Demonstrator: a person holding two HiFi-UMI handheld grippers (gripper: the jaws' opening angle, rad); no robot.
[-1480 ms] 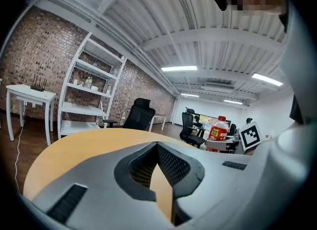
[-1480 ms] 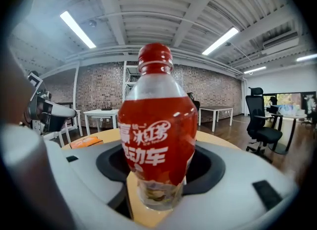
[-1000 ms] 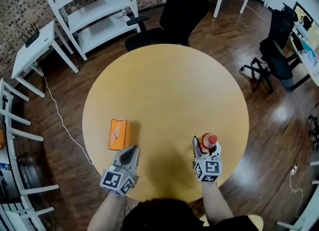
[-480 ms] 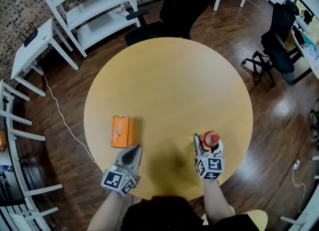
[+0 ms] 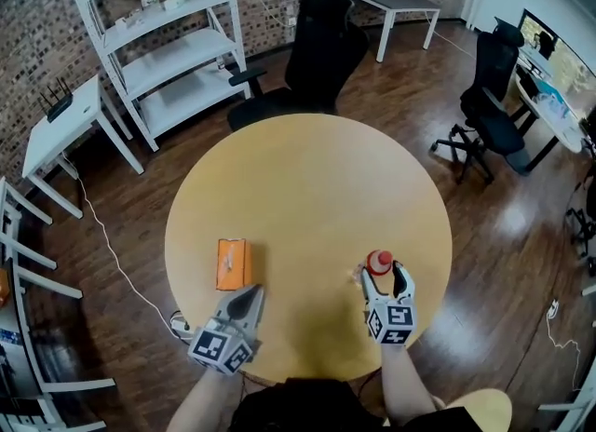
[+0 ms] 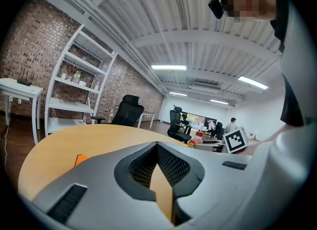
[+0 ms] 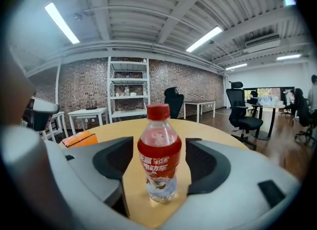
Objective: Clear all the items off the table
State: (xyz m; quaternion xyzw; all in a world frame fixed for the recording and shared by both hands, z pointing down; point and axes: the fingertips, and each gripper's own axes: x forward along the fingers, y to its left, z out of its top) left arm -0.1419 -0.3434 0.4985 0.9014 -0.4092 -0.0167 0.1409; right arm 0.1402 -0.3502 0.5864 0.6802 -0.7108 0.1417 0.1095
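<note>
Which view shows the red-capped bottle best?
The right gripper view: the bottle stands close, upright, label and cap clear. The head view shows mostly its cap from above; the left gripper view, a small distant glimpse.

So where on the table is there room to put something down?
The whole far half of the table, toward the black chair, is bare. So is the gap between the orange box and the bottle. The near edge is crowded.

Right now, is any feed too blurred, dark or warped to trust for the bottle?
Head view: sharp, evenly lit, a soft shadow at the near edge of the round wooden table. Right gripper view: the red-capped clear plastic bottle is crisp, corners vignetted black. Left gripper view: heavily warped; the shut left gripper fills the lower half.
</note>
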